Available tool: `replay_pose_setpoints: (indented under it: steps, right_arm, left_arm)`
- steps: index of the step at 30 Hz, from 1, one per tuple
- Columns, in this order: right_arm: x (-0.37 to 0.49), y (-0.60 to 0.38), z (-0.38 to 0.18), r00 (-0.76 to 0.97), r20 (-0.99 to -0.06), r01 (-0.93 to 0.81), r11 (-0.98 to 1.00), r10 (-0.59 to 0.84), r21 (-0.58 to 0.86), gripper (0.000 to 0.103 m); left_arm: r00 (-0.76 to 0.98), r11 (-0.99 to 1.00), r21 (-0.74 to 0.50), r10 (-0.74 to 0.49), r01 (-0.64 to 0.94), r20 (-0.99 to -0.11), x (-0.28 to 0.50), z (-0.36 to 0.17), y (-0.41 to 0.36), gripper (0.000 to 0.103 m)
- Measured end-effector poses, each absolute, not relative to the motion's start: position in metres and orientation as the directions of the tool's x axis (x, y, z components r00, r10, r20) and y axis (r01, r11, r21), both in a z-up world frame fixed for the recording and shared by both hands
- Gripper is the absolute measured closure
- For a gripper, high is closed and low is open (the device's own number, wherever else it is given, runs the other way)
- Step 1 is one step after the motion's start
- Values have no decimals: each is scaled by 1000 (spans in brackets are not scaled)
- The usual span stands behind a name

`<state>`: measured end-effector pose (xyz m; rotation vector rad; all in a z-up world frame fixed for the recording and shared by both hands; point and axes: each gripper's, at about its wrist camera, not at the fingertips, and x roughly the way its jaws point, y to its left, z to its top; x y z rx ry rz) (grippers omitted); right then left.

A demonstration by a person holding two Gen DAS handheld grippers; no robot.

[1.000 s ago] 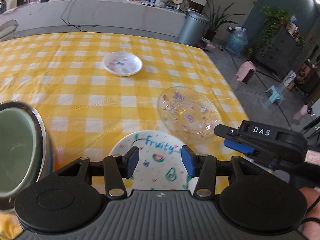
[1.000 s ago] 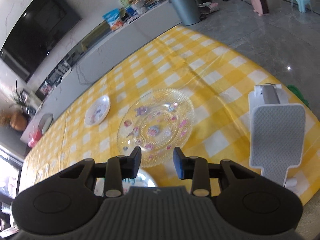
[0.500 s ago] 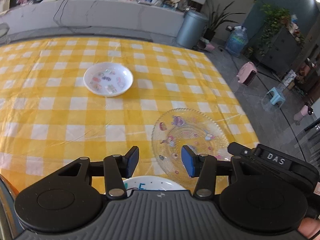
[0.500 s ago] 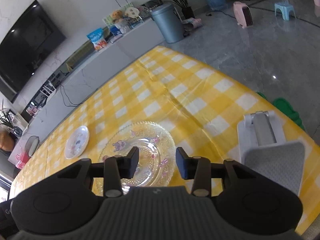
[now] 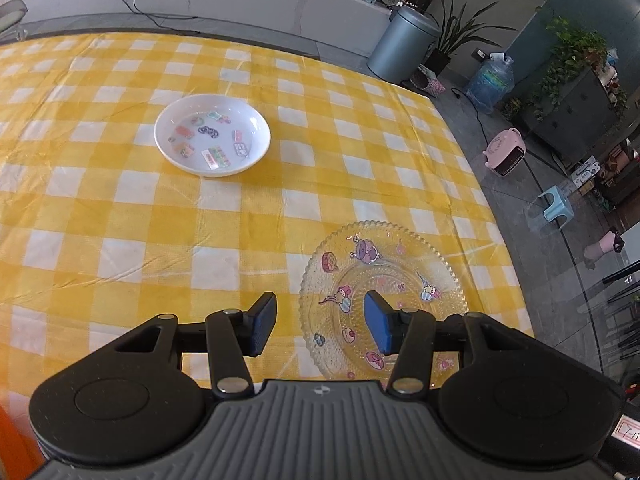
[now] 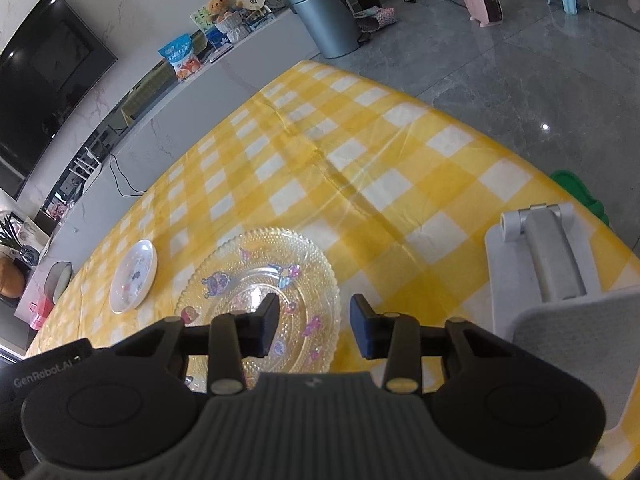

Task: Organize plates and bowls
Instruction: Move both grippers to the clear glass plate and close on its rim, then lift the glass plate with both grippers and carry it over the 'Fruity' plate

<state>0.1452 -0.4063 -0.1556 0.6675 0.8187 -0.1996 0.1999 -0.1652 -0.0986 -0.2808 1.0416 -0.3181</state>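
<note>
A: Yellow and white squares covered the desk [image 5: 120, 220] in the left wrist view. What was on it?

B: A small white bowl [image 5: 212, 135] with stickers inside sat far out on the cloth. A clear glass plate [image 5: 384, 280] with cartoon pictures lay nearer, close to the desk's right edge. The two were well apart.

A: And the left tool [image 5: 320, 322]?

B: Its blue pads stood partly apart with nothing held between them. It hung above the desk. The right pad showed over the glass plate and the left pad over bare cloth. I could not tell if it touched anything.

A: What about the right wrist view?

B: The same glass plate [image 6: 260, 280] lay just past the right tool [image 6: 314, 326]. The white bowl [image 6: 133, 276] sat to its left, farther off. A grey stand [image 6: 556, 280] stood on the desk [image 6: 360, 140] at the right.

A: Was the right tool gripping?

B: No. Its pads were partly apart and empty. The left pad showed over the plate, the right pad past its rim. The left tool's black body [image 6: 44, 372] peeked in at the bottom left.
</note>
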Motion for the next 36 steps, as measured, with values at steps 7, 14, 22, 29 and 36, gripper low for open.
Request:
replay_pose_setpoints:
  steps: [7,14,22,29,36]
  right_arm:
    - [150,-404,-158,673,-733,398,786,100,473,65]
    - [149,-401,-158,671,-739,408,800,64,440,80]
    - [147,-402,-159,677,-733,405,799,65,445,85]
    - [149,-398,-158,676,-730,385,798,99,465,81]
    - [148,-392,-157,667,-740,379,816,86,437,79]
  left_arm:
    - [447,908,-404,-409,111,-796,207,-108,-167,46]
    - [433,906,-410,-413,106,-801,210,-115,-172,57]
    - [454,922,-373,-376,99,-808,212,-115,-172,75]
    - [448,916,-397,-381,62,-809,219,-114,-163,76]
    - [466,923,-378,-367,73,-805,216,-114,-170,65]
